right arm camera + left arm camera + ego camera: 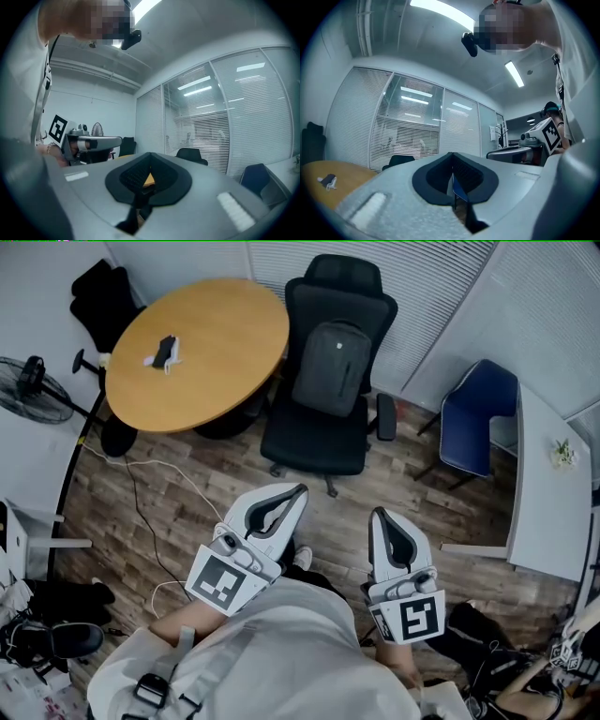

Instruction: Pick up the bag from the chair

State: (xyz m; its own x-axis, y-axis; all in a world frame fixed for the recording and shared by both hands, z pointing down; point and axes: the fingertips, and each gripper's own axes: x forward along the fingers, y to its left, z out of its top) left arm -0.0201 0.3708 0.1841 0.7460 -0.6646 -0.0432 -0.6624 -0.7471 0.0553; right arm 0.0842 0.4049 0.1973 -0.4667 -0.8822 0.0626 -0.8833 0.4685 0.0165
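Note:
A grey backpack (330,367) leans upright against the back of a black office chair (319,432) in the head view, beside the round table. My left gripper (291,493) is held close to the person's body, well short of the chair, jaws pressed together with nothing between them. My right gripper (379,517) is held alongside it, also shut and empty. In the left gripper view the left gripper (453,176) has its jaws closed; the chair top (399,161) shows far off. The right gripper (143,180) likewise shows closed jaws and the chair top (192,154) in the distance.
A round wooden table (197,352) with a small device (165,351) stands left of the chair. A blue chair (476,418) and white desk (548,502) stand at the right. A fan (33,390), cables (141,493) and bags (52,615) lie at the left on the wood floor.

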